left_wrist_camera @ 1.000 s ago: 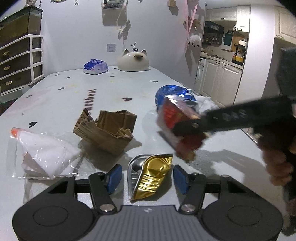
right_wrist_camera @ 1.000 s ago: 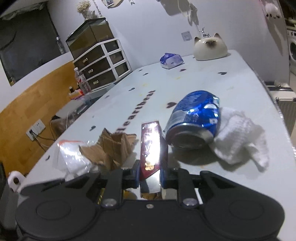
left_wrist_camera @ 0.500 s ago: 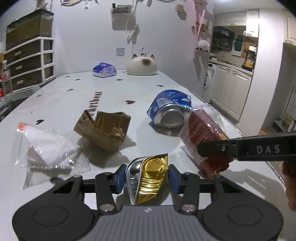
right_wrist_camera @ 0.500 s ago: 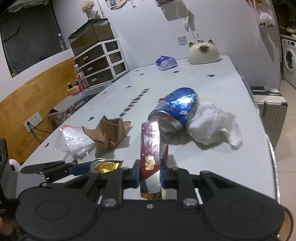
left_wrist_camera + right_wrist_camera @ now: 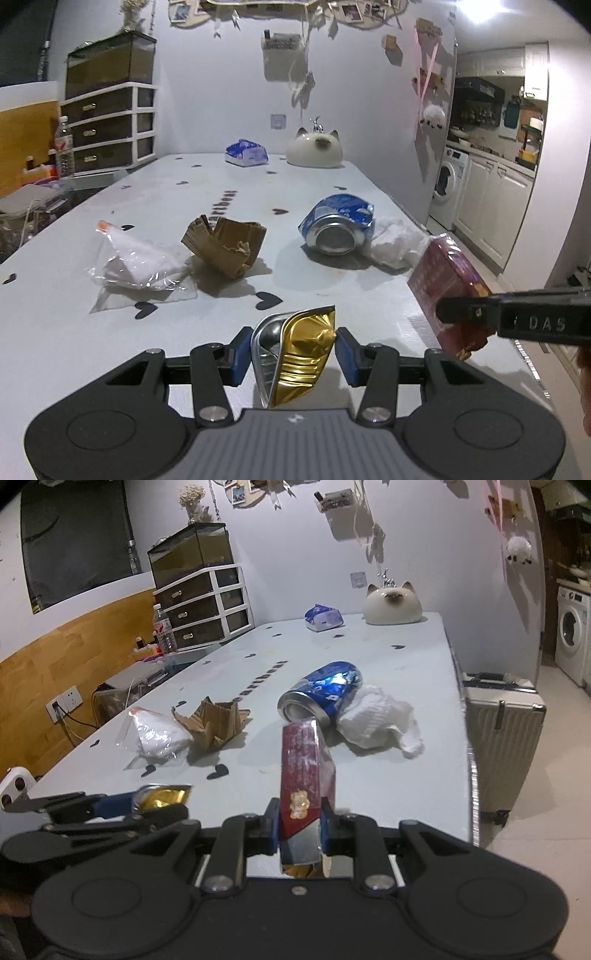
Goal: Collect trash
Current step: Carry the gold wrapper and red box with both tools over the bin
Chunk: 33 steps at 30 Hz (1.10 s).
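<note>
- Left gripper (image 5: 293, 349): blue pads clamped on a crushed gold foil cup (image 5: 295, 356), one pad on each side; the jaws closed onto it within the last second. The cup is held above the near end of the table (image 5: 147, 206).
- Right gripper (image 5: 298, 829): jaws nearly together, pinching the lower end of a dark red packet (image 5: 303, 771), which stands upright from the pads. In the left view the packet (image 5: 448, 284) hangs over the table's right edge.
- Left gripper in the right view (image 5: 162, 805): low at left, the gold cup (image 5: 162, 797) in its jaws.
- Table, past the grippers: torn cardboard (image 5: 223, 245) in the middle; a clear plastic bag (image 5: 136, 262) just beside it at left.
- Right of the cardboard: a dented blue can (image 5: 336, 225) on its side, open end toward the camera, touching a white tissue (image 5: 397, 243).
- Far end: a cat figurine (image 5: 314, 149) and a blue-and-white pack (image 5: 246, 153), near each other.
- Floor at right: a suitcase (image 5: 504, 746) beside the table.
</note>
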### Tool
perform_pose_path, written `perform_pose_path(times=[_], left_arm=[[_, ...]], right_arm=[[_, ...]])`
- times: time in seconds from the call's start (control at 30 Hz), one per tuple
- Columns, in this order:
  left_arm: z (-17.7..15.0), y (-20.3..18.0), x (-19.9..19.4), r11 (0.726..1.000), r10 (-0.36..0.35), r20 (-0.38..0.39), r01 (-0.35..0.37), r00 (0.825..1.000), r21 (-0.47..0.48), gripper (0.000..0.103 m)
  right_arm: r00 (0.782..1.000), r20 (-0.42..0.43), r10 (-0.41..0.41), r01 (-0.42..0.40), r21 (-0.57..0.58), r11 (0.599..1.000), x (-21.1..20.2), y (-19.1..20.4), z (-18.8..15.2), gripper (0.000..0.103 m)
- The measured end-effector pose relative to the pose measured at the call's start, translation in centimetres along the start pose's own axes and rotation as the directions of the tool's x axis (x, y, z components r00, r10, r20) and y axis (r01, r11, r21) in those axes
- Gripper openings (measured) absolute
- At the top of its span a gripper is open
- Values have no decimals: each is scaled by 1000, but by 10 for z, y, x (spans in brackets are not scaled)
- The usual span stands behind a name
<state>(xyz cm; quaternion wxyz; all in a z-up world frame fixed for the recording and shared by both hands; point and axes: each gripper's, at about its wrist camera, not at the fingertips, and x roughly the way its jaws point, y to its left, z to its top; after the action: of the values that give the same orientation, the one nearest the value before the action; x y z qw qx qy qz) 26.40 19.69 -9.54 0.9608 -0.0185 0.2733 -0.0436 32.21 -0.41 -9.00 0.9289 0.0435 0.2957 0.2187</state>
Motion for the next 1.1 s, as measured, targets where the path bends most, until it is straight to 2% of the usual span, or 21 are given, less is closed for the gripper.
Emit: perform_pose_path(times=[0.17,0.47,0.77,1.1], left_arm=[[-3,-16,-27,1000,17,35,-16,999,-20,49],[-8,-59,-61,1000,21,93,-20,995,-14,49],[-23,-115,-63,1000,-25,94,25,995,-5,49],[-36,-196,-40,993,-113,53,110,992,51,49]], right_arm=[[999,24,-31,32,-43,999,-26,-3,-10,21],[997,68,-45,48,-40,998,-73,-29,-26,21],[989,94,-112,113,-3,994,-115,-79,-46,21],[974,88,-209,202,77,976,-153,-155,-75,21]])
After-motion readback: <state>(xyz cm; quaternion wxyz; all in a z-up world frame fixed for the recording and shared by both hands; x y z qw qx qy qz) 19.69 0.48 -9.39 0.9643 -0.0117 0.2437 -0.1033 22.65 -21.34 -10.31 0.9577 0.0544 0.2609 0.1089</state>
